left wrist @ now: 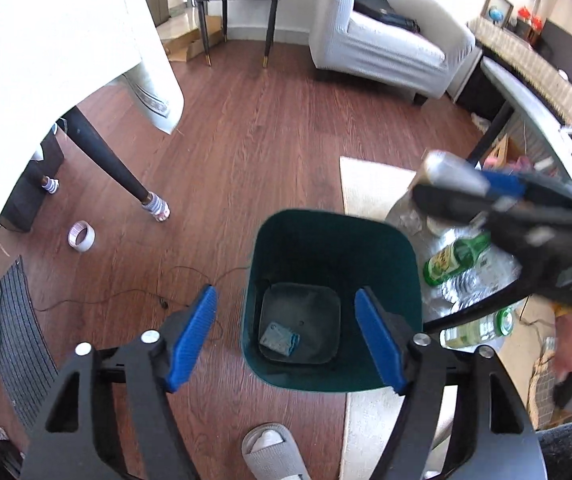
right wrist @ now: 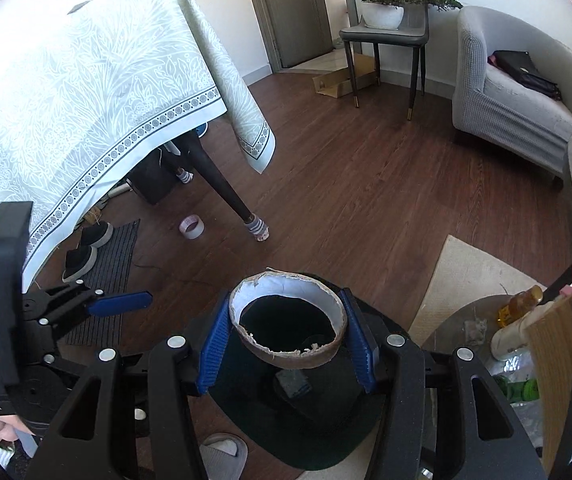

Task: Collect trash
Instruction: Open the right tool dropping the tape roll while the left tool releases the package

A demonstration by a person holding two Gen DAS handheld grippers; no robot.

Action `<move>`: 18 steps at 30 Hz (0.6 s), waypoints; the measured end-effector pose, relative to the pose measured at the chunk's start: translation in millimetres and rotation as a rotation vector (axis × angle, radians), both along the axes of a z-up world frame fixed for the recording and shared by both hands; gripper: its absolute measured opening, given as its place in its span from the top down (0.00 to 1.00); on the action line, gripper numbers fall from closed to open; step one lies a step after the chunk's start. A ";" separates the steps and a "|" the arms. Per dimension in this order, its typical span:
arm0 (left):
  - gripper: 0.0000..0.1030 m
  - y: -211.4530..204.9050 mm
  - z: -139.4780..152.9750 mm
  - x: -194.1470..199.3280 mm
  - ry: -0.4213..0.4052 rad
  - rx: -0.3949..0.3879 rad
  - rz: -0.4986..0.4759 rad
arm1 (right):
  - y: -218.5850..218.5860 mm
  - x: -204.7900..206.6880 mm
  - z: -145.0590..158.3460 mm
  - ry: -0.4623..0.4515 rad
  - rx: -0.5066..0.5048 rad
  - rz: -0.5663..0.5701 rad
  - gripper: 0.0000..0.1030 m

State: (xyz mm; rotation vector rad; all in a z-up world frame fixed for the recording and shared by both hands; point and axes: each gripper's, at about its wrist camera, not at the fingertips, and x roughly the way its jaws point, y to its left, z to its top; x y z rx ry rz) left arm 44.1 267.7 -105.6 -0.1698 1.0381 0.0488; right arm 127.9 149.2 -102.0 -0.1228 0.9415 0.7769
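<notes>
A dark green trash bin (left wrist: 398, 248) stands on the wood floor with a small blue-grey packet (left wrist: 280, 338) at its bottom. My left gripper (left wrist: 286, 340) is open and empty above the bin's near side. My right gripper (right wrist: 288, 336) is shut on a torn cardboard tape ring (right wrist: 338, 320), brown outside and white inside, held above the bin (right wrist: 246, 400). In the left wrist view the right gripper (left wrist: 466, 192) is blurred at the upper right. In the right wrist view the left gripper (right wrist: 126, 304) shows at the left.
A tape roll (left wrist: 82, 236) lies on the floor near a table leg (left wrist: 106, 160). Bottles (left wrist: 458, 256) lie on plastic right of the bin. A grey slipper (left wrist: 270, 452), a doormat with shoes (left wrist: 18, 340), a cloth-covered table (right wrist: 86, 100), a chair (right wrist: 386, 36) and a sofa (right wrist: 518, 88) surround the floor.
</notes>
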 end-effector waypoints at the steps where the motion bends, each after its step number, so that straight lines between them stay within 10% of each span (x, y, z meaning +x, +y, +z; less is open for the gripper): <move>1: 0.31 2.5 4.4 -1.1 -0.010 -0.007 0.005 | 1.9 0.4 -3.6 0.007 -0.006 0.000 0.48; 18: 0.63 6.0 68.8 -6.8 -0.188 -0.085 0.077 | 26.3 -4.9 -71.6 0.155 -0.150 0.071 0.47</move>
